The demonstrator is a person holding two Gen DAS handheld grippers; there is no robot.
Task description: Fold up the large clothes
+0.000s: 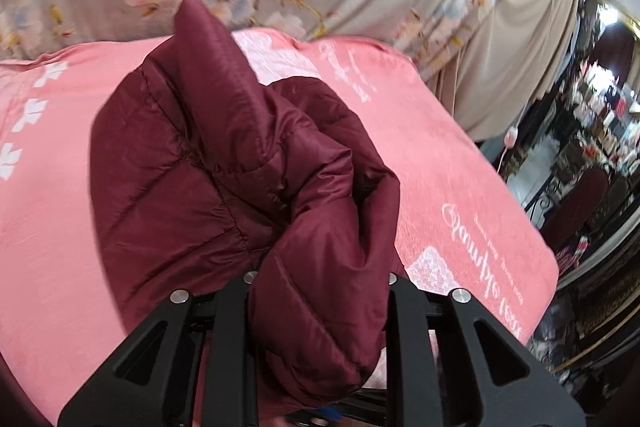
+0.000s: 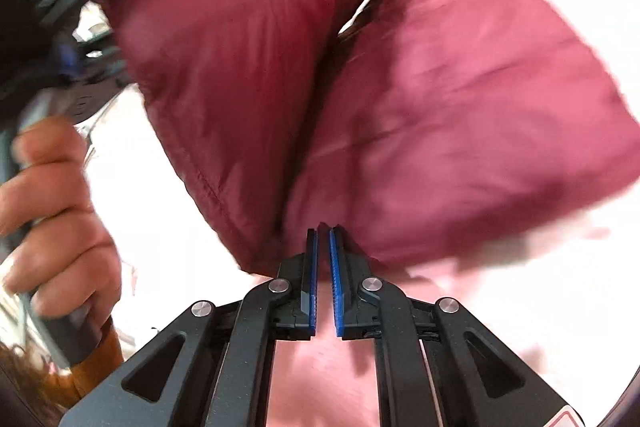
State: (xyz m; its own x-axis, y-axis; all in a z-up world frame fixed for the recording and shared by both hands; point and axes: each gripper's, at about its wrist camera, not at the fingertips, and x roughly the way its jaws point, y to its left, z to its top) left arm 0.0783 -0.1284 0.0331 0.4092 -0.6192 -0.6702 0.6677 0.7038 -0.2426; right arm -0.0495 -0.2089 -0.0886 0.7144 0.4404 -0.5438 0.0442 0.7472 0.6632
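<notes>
Risk of puffy maroon jacket (image 1: 224, 155) slipping from left gripper (image 1: 320, 307) clamped on bulky fold, with right gripper (image 2: 323, 283) nearly closed, empty.

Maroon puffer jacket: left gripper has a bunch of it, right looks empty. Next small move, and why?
Probably carry the bunch held by the left gripper forward and lay it over the maroon puffer jacket on the pink blanket. The fold rises in a peak, not flat. The right gripper is nearly shut with nothing between its pads, so it could next press the fold.
</notes>
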